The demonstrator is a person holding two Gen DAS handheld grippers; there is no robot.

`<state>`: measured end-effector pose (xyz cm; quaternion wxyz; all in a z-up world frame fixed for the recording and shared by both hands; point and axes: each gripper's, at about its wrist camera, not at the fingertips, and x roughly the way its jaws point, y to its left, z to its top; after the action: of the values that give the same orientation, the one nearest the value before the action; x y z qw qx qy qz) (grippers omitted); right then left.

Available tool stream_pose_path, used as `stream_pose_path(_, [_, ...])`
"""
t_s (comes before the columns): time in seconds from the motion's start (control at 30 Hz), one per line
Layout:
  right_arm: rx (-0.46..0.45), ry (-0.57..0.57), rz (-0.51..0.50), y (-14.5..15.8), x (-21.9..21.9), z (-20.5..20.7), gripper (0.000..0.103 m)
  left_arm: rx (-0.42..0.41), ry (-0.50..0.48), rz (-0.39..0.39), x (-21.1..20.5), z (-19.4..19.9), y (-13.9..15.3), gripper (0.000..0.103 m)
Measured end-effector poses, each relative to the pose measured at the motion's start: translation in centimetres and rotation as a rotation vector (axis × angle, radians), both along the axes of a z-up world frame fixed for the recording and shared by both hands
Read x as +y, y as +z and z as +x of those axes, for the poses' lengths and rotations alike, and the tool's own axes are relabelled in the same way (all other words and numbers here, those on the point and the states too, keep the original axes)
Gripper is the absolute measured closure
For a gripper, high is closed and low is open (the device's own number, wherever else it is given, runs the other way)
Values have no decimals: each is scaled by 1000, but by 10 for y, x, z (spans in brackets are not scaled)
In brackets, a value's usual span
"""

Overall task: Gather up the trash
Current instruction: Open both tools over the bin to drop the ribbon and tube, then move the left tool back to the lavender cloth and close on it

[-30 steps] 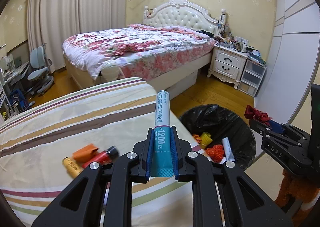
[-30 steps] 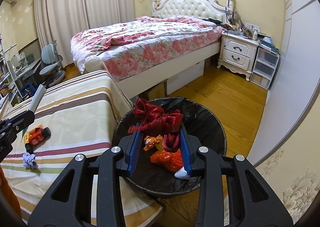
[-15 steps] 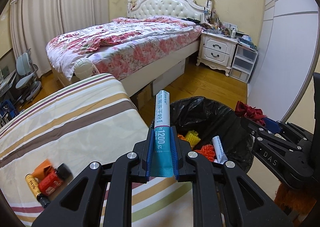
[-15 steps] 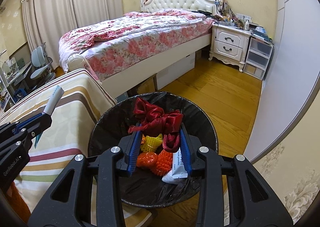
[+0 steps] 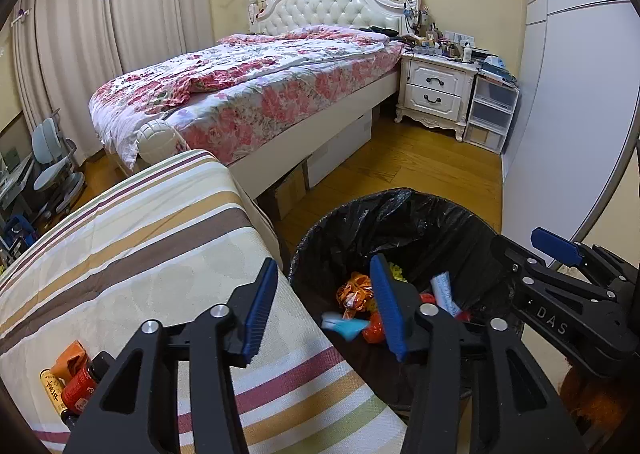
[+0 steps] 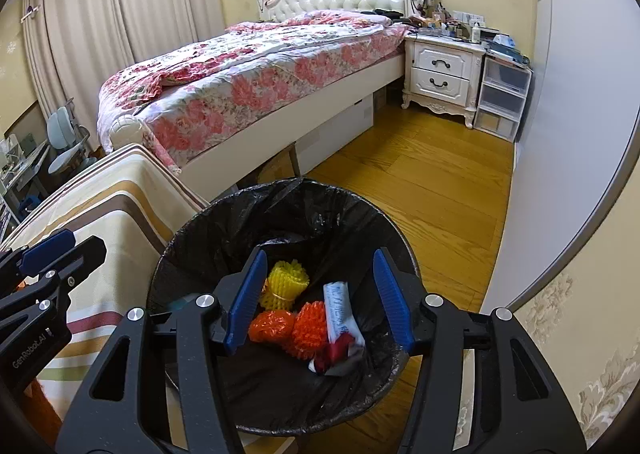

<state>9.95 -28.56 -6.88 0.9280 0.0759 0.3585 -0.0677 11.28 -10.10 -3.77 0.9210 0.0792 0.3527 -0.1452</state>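
Both grippers hang over the black-lined trash bin (image 5: 404,209) (image 6: 280,193) beside the striped table. My left gripper (image 5: 324,306) has its jaws opening, with nothing pressed between the pads. The teal and white tube (image 5: 345,324) is a blur below them, dropping into the bin. My right gripper (image 6: 318,302) is also opening and holds nothing. The red ribbon (image 6: 334,352) lies in the bin on a white tube (image 6: 338,310), next to yellow mesh (image 6: 285,281) and orange mesh (image 6: 308,330). Each gripper shows in the other's view: right gripper (image 5: 534,254), left gripper (image 6: 70,250).
On the striped tablecloth (image 5: 132,254), at its near left, lie an orange piece, a red bottle (image 5: 78,384) and a yellow tube (image 5: 51,390). A flowered bed (image 5: 248,93), a white nightstand (image 5: 436,89) and wooden floor (image 6: 432,189) lie beyond the bin.
Both grippers moved over the bin and sank a little. The left let go of the teal tube and the right let go of the red ribbon, which now lies in the bin.
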Motion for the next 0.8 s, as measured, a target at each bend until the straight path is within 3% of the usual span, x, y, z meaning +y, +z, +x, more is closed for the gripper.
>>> stream_pose_path(0.2, [-2,-6,0,4,-1,-5,48,-3,26,-14,7,-6,6,35])
stream_pose_path(0.8, [-17,116,33,21,55,-44,43,20,195,4,82,-59,16,32])
